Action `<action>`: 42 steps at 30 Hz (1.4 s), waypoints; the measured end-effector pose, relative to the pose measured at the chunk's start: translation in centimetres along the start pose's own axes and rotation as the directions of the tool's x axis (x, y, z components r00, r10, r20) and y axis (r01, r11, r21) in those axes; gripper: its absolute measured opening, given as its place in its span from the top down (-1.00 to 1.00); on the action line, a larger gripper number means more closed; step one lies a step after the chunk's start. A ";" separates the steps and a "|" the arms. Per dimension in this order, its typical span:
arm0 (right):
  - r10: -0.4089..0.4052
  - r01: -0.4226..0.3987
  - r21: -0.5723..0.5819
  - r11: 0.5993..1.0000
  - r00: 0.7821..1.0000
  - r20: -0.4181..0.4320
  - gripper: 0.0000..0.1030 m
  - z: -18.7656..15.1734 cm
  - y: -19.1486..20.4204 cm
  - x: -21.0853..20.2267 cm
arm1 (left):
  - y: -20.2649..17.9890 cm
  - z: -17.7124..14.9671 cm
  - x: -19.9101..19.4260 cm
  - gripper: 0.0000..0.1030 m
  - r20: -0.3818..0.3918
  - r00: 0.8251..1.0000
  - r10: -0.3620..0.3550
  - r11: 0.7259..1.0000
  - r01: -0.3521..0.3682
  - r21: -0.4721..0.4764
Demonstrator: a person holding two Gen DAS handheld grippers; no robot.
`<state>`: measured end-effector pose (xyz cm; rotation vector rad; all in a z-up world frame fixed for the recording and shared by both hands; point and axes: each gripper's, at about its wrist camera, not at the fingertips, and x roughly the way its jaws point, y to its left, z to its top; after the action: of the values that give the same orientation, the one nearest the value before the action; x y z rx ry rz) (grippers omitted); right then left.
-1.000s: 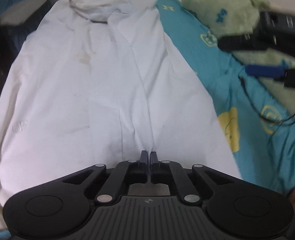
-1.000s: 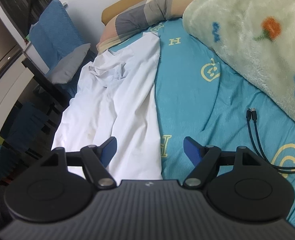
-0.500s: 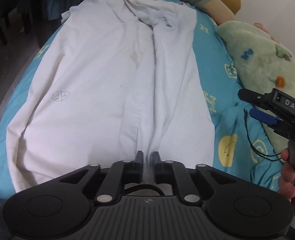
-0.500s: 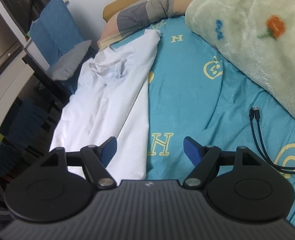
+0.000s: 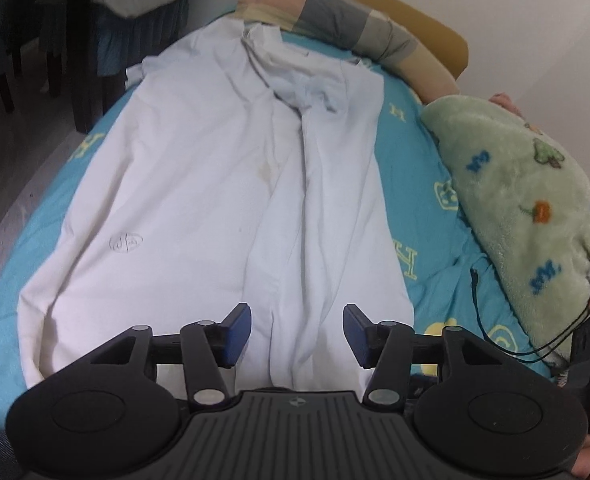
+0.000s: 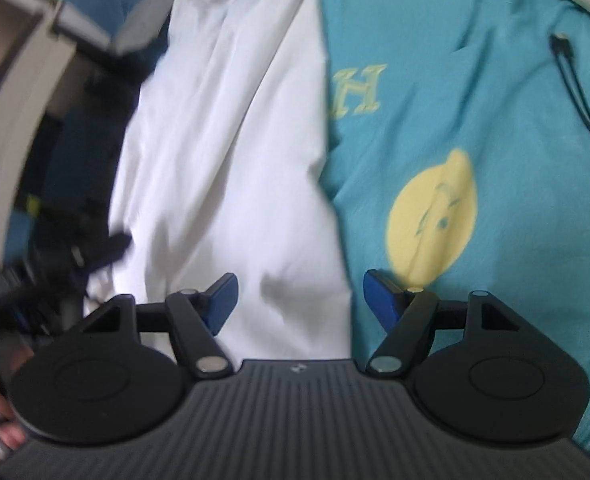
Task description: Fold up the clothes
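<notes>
A long white garment lies lengthwise on the teal bed sheet, its crumpled collar end far away near the pillow. My left gripper is open and empty just above the garment's near hem. In the right wrist view the same garment fills the left half. My right gripper is open and empty, hovering over the garment's near right edge where it meets the sheet.
A green fleece blanket lies along the right side. A black cable lies on the sheet, also in the right wrist view. A striped pillow sits at the head. Chairs stand left of the bed.
My left gripper has opened and let go of the garment's hem, then pulled back. My right gripper has moved down and forward toward the garment's near right edge.
</notes>
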<state>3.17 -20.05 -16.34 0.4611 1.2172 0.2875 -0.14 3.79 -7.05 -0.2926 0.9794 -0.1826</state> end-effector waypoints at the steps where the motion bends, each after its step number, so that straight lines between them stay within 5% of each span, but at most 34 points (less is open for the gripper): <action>1: -0.022 0.022 -0.024 0.999 1.000 -0.019 0.08 -0.4 0.6 0.2 | 0.0 0.1 -0.3 -0.06 0.013 1.000 0.001 1.000 -0.001 0.000; 2: -0.045 0.043 -0.048 0.998 0.998 -0.037 0.87 -0.8 1.2 0.3 | -0.1 0.2 -0.6 -0.06 0.025 1.000 0.001 1.000 -0.001 0.001; 7: -0.158 0.153 -0.099 0.983 0.986 -0.044 0.91 -1.6 2.8 -1.6 | -0.5 1.5 -3.1 -0.10 0.091 0.995 0.033 0.999 -0.036 0.032; 14: -0.144 0.143 -0.143 0.979 0.990 0.002 0.84 0.5 3.0 -4.3 | -2.9 5.1 -4.5 -0.54 0.133 0.991 0.025 0.992 -0.041 0.116; 16: -0.138 0.139 -0.156 0.978 0.990 0.015 0.68 1.2 3.0 -5.0 | -3.1 6.1 -4.1 -0.61 0.143 0.990 0.008 0.991 -0.027 0.129; 18: -0.131 0.134 -0.170 0.976 0.991 0.028 -0.22 1.9 3.0 -5.8 | -3.3 7.1 -3.7 -0.62 0.152 0.988 -0.010 0.990 -0.012 0.143; 19: -0.125 0.133 -0.183 0.974 0.991 0.055 -0.32 2.7 3.3 -5.9 | -3.0 7.3 -3.3 -0.62 0.152 0.988 -0.016 0.989 -0.006 0.146; 22: -0.108 0.145 -0.230 0.962 0.980 0.168 -0.30 6.9 4.5 -5.3 | -1.4 7.7 -2.0 -0.62 0.168 0.986 -0.020 0.989 -0.005 0.149; 27: -0.018 0.150 -0.342 0.928 0.932 0.361 -0.29 16.3 8.0 -1.1 | 1.3 7.8 -0.4 -0.63 0.215 0.976 -0.010 0.981 -0.032 0.192; 31: -0.010 0.165 -0.336 0.927 0.908 0.419 -0.28 23.6 9.4 5.3 | 2.4 8.1 0.5 -0.76 0.286 0.958 -0.014 0.967 -0.059 0.247; 34: -0.039 0.184 -0.281 0.942 0.891 0.453 -0.27 27.8 9.6 10.2 | 4.0 8.7 2.3 -0.77 0.276 0.961 -0.022 0.975 -0.039 0.217; 40: -0.111 0.251 -0.242 0.937 0.873 0.475 -0.27 30.8 8.4 16.0 | 7.3 9.7 5.7 -0.77 0.236 0.971 -0.030 0.989 -0.006 0.149; 42: -0.112 0.274 -0.276 0.921 0.867 0.486 0.00 30.4 8.9 16.6 | 8.3 10.1 6.5 -0.77 0.220 0.975 -0.026 0.993 0.001 0.116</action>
<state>37.62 -10.41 -17.54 0.0900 0.7149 0.1893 12.01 11.40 -9.58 -0.2081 0.7434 -0.2137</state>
